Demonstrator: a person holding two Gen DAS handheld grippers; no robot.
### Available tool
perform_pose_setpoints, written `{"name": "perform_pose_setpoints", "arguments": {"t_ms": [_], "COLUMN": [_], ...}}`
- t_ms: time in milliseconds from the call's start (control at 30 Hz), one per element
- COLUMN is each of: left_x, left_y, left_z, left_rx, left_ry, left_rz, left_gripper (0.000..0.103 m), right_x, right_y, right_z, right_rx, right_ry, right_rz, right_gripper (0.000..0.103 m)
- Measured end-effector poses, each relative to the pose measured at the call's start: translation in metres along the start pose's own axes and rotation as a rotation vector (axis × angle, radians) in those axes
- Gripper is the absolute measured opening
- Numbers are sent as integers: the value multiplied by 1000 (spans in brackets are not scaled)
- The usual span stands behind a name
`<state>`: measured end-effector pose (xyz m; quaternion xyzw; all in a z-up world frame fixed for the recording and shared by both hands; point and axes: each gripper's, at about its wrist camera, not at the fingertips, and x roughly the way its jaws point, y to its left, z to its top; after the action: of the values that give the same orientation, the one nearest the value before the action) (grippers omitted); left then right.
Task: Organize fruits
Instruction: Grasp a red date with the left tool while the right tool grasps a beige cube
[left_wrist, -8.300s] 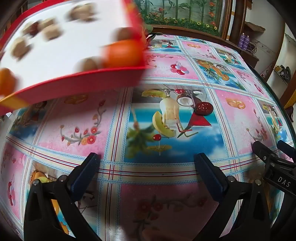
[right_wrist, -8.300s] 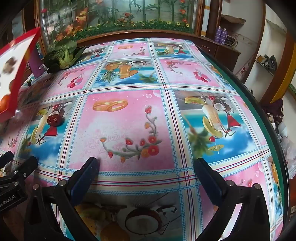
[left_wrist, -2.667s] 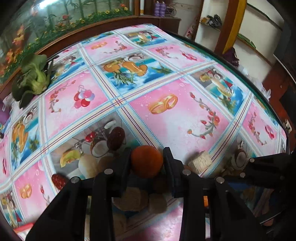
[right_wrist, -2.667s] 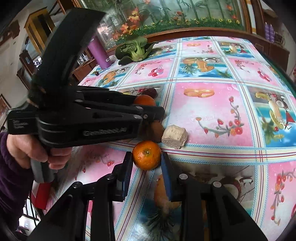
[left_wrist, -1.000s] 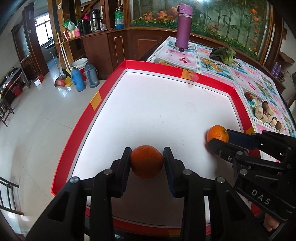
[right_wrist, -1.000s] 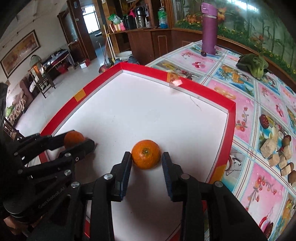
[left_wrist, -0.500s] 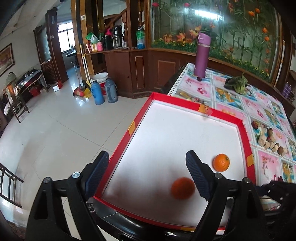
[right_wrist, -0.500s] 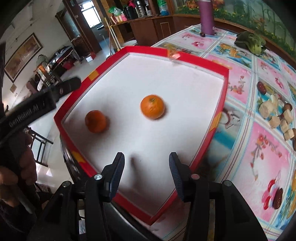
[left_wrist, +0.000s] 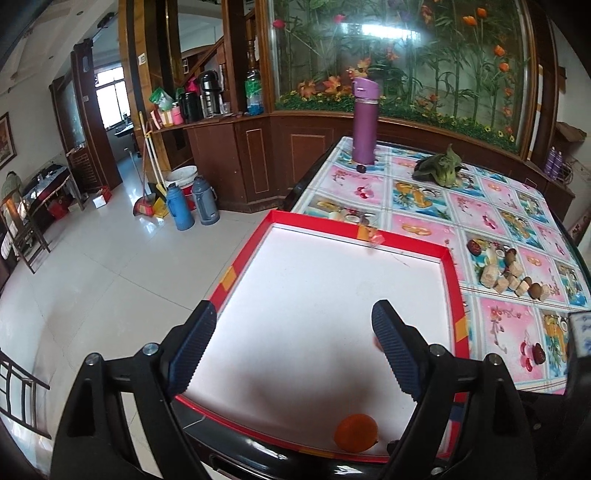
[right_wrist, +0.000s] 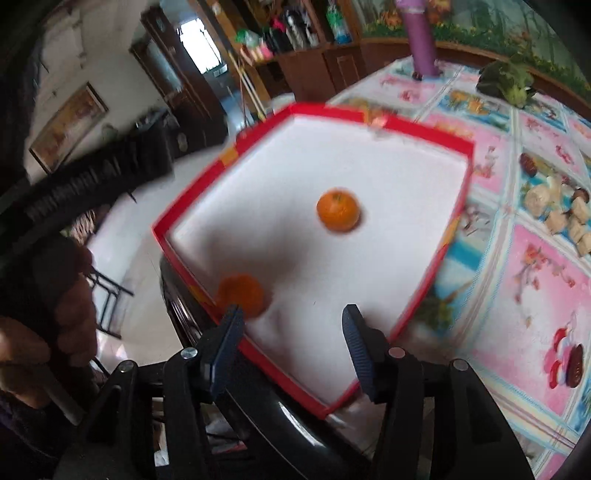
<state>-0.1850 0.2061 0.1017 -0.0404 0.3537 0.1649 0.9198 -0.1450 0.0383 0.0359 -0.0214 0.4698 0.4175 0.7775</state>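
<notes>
Right wrist view: two oranges (right_wrist: 338, 215) (right_wrist: 241, 294) are seen in the red tray (right_wrist: 430, 280) at centre; both grippers' (right_wrist: 291, 343) (left_wrist: 291, 350) jaws are held apart, empty; a purple bottle (left_wrist: 364, 122) is seen upper centre.

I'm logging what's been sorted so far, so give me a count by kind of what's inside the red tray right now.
Oranges: 2, one mid-tray and one near a corner of the red tray.
Other kinds: 0.
Total: 2.
</notes>
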Motion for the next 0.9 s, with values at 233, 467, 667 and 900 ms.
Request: {"name": "perform_pose_setpoints", "arguments": {"t_ms": [233,467,667,900], "left_x": [-12,5,28,33], "left_y": [-40,-155,-240,-273], "left_z": [7,-19,-46,-57], "left_rx": [66,271,387,426], "left_ry": [-6,146,251,310], "left_rz": [-113,-388,-463,-550], "left_gripper": [94,94,94,86], "right_x": [-106,-144,-115,-89], "right_y": [-104,-195,-216,-233], "right_z": [-10,-30,-16,-10], "right_rx": [104,209,172,141], "right_ry": [-275,-265,-180,-109], "right_rz": [-191,-460,-494,-511], "right_gripper": [55,55,43,29]}}
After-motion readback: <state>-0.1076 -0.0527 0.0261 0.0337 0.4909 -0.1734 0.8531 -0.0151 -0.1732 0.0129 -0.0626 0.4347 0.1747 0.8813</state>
